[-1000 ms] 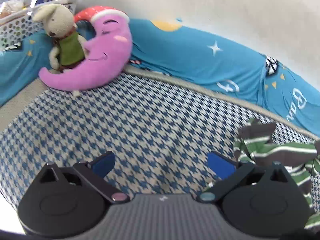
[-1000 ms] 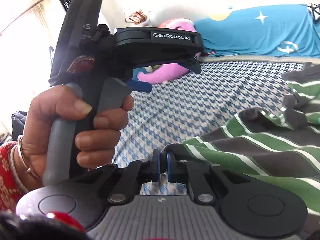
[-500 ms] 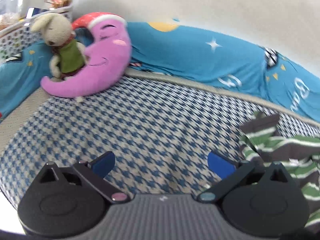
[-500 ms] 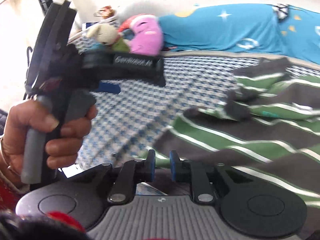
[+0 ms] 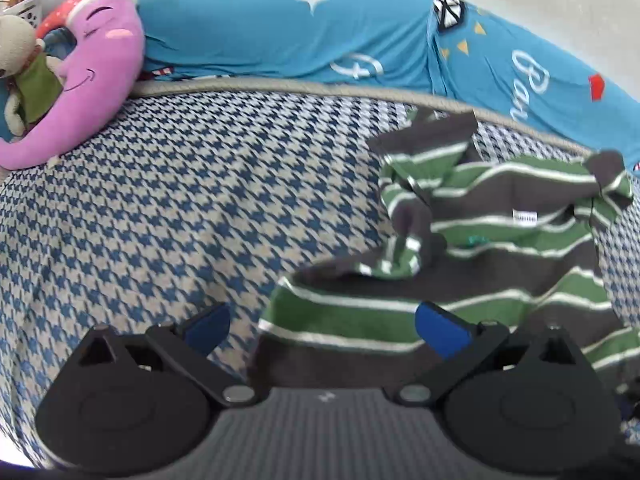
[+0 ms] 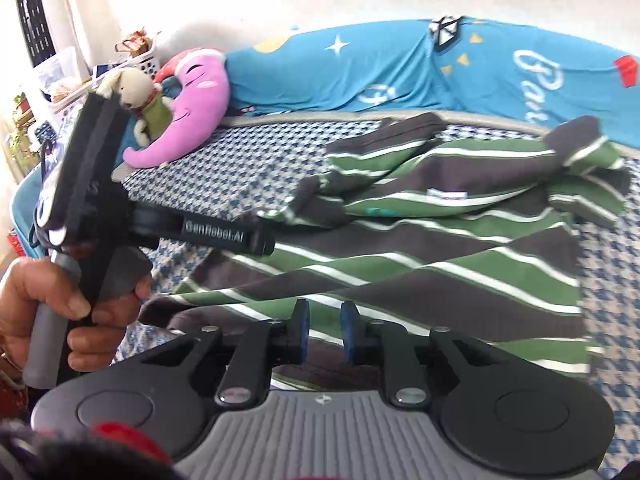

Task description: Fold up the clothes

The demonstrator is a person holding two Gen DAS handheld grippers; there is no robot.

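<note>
1. The bed (image 5: pixel 168 200) has a blue and beige check cover, and it fills most of both views.
2. A long blue pillow (image 5: pixel 288 36) with stars on it lies along the far edge of the bed.
3. The striped shirt (image 6: pixel 420 240) is green, dark grey and white. It lies rumpled on the bed, close to the near edge, and its top reaches almost to the far edge.
4. A pink moon pillow (image 5: pixel 108 76) sits at the far left corner of the bed. A small stuffed bunny (image 5: pixel 24 64) leans on it.
5. The left gripper (image 5: pixel 322 326) has its jaws spread wide over the near edge of the shirt. They are not touching it.
6. A hand (image 6: pixel 60 312) holds the left gripper by its grey handle.
7. The right gripper (image 6: pixel 323 330) has a small gap between its pads. They hang just over the shirt and pinch nothing.
</note>
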